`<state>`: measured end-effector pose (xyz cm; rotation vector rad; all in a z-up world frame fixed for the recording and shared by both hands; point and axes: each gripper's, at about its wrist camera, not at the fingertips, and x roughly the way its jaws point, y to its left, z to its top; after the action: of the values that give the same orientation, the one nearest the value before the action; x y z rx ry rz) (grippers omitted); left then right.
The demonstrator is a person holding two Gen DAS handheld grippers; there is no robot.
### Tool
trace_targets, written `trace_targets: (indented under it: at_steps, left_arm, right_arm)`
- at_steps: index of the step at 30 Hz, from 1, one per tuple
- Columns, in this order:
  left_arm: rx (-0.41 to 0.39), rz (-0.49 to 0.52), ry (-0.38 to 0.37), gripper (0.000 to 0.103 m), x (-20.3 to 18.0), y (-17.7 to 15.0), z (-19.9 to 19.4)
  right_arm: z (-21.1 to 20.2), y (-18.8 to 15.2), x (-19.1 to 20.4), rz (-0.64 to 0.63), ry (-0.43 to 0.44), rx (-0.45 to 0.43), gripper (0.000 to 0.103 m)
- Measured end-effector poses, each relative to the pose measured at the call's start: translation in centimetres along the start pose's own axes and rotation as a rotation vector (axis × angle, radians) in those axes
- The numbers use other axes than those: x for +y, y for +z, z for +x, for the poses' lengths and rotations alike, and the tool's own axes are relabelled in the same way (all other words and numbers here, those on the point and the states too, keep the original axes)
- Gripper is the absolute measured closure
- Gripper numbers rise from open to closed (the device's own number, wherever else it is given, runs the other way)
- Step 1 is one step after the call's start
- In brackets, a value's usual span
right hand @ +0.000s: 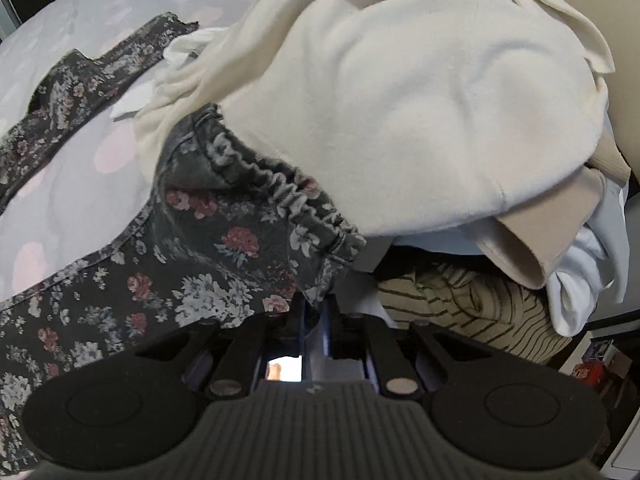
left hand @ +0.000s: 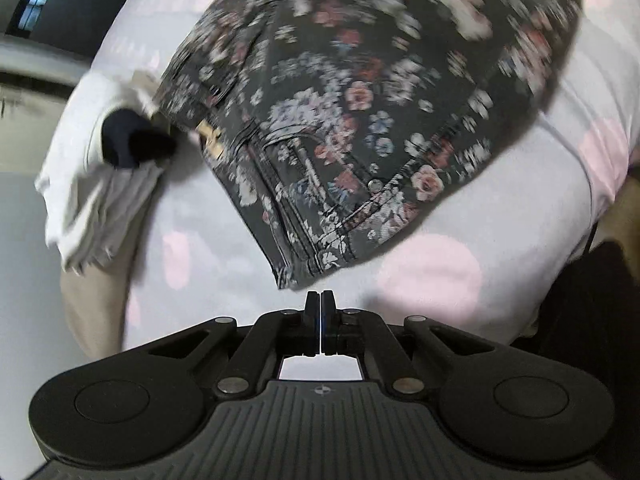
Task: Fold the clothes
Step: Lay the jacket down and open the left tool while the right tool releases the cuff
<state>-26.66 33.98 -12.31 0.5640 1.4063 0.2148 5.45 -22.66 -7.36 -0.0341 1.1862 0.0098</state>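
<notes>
Dark grey floral trousers (left hand: 360, 120) lie on a pale bedsheet with pink dots (left hand: 432, 276). My left gripper (left hand: 320, 300) is shut and empty, just short of the trousers' near waistband corner. In the right wrist view the same floral trousers (right hand: 192, 264) run left, with the elastic waistband (right hand: 280, 192) bunched. My right gripper (right hand: 316, 304) is shut on the waistband corner. The right gripper also shows at the left in the left wrist view (left hand: 136, 144), dark and blurred.
A cream sweater (right hand: 400, 100) is heaped just past the waistband. A striped top (right hand: 460, 300), a beige sleeve (right hand: 528, 240) and a white garment (right hand: 580, 292) lie under it. White cloth (left hand: 92, 168) lies at the bed's left edge.
</notes>
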Motion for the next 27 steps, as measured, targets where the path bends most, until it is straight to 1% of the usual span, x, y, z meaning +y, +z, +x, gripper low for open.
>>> trace_targets:
  at_steps: [1,3,5,6,7,8,9,10,11,13,14,15,16,19,21,24,25,27]
  left_arm:
    - [-0.014,-0.041,-0.009,0.101,0.6,-0.1,-0.1]
    - [-0.041,-0.130,-0.027,0.098,2.1,-0.3,-0.4]
    - [-0.058,-0.231,-0.048,0.087,3.8,-0.4,-0.3]
    - [-0.063,-0.279,-0.064,0.084,4.5,-0.3,-0.3]
    - [-0.067,-0.329,-0.088,0.078,5.2,-0.1,-0.2]
    - [-0.071,-0.376,-0.112,0.067,5.8,0.1,0.0]
    - [-0.074,-0.420,-0.136,0.061,6.4,0.4,0.4]
    - [-0.082,-0.465,-0.157,0.053,7.0,0.7,0.8]
    - [-0.082,-0.502,-0.173,0.051,7.5,1.0,1.4]
    - [-0.061,-0.553,-0.196,0.048,8.0,1.2,2.9]
    - [-0.050,-0.578,-0.207,0.047,8.3,1.4,3.7]
    - [-0.039,-0.603,-0.218,0.047,8.5,1.5,4.5]
    - [-0.028,-0.628,-0.230,0.047,8.8,1.6,5.2]
    - [0.005,-0.704,-0.263,0.047,9.6,2.0,7.5]
    - [0.023,-0.749,-0.282,0.047,10.1,2.2,8.9]
    - [-0.004,-0.787,-0.290,0.046,10.6,2.2,9.4]
    - [-0.019,-0.779,-0.280,0.047,10.5,2.5,9.3]
    - [-0.038,-0.750,-0.269,0.051,10.2,3.0,9.3]
  right_arm:
    - [-0.3,-0.1,0.1,0.000,0.009,-0.006,0.089]
    - [-1.1,-0.1,0.2,0.000,0.039,-0.022,0.080]
    - [-2.0,-0.2,0.5,0.003,0.055,-0.046,0.078]
    - [-2.5,-0.2,0.7,-0.005,0.058,-0.063,0.077]
    - [-3.0,-0.4,1.1,-0.017,0.059,-0.086,0.075]
    - [-3.5,-0.4,1.4,-0.026,0.058,-0.109,0.071]
    - [-4.1,-0.5,1.7,-0.037,0.051,-0.140,0.065]
    - [-4.7,-0.6,1.9,-0.046,0.041,-0.172,0.065]
    - [-5.1,-0.5,2.1,-0.055,0.029,-0.200,0.065]
    - [-5.8,-0.4,2.3,-0.073,0.011,-0.256,0.063]
    - [-6.0,-0.3,2.4,-0.074,0.018,-0.278,0.061]
    - [-6.0,0.0,2.4,-0.075,0.033,-0.293,0.056]
    - [-6.0,0.2,2.3,-0.077,0.049,-0.308,0.054]
    - [-5.1,1.4,2.5,-0.073,0.053,-0.335,0.053]
    - [-4.4,2.1,2.7,-0.071,0.042,-0.354,0.053]
    - [-3.1,2.9,3.4,-0.082,0.034,-0.369,0.053]
    - [-2.8,3.1,3.7,-0.086,0.031,-0.365,0.053]
    - [-2.2,3.4,4.2,-0.096,0.024,-0.357,0.052]
